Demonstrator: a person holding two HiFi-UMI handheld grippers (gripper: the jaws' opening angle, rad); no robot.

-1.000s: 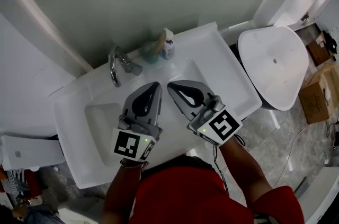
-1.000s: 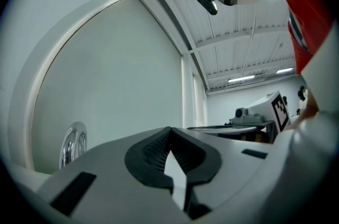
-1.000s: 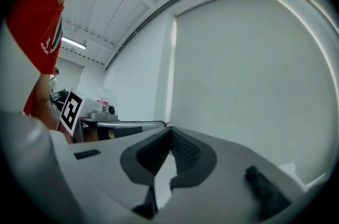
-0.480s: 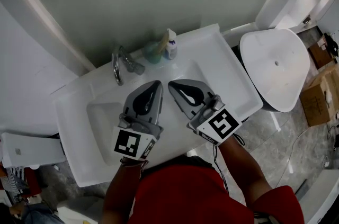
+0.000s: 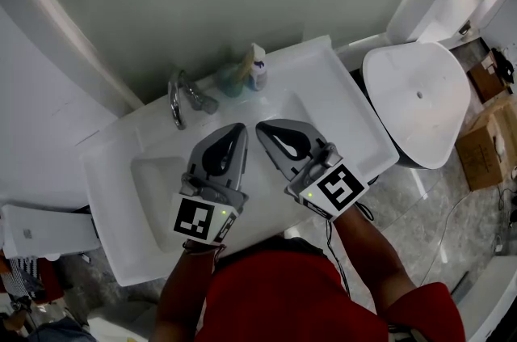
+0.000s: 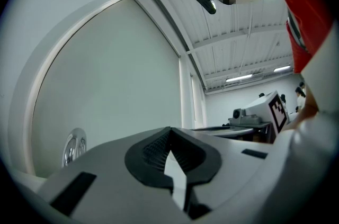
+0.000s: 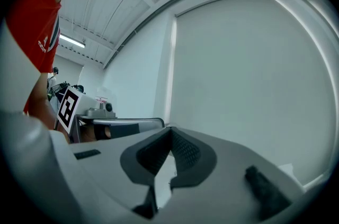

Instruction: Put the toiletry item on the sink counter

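Left gripper [image 5: 240, 129] and right gripper [image 5: 260, 130], jaws pressed together, hover side by side over the sink [image 5: 145, 187], tilted inward.

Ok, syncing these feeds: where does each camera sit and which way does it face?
Head view: on the person's head, looking steeply down on the sink counter, faucet and bottle; shows left gripper, right gripper, forearms, red shirt.
Left gripper view: on the left gripper, tilted up at wall and ceiling; shows its shut jaws, red shirt.
Right gripper view: on the right gripper, tilted up at the wall; shows its shut jaws, red shirt.
Shared: each gripper view catches the other gripper's marker cube.
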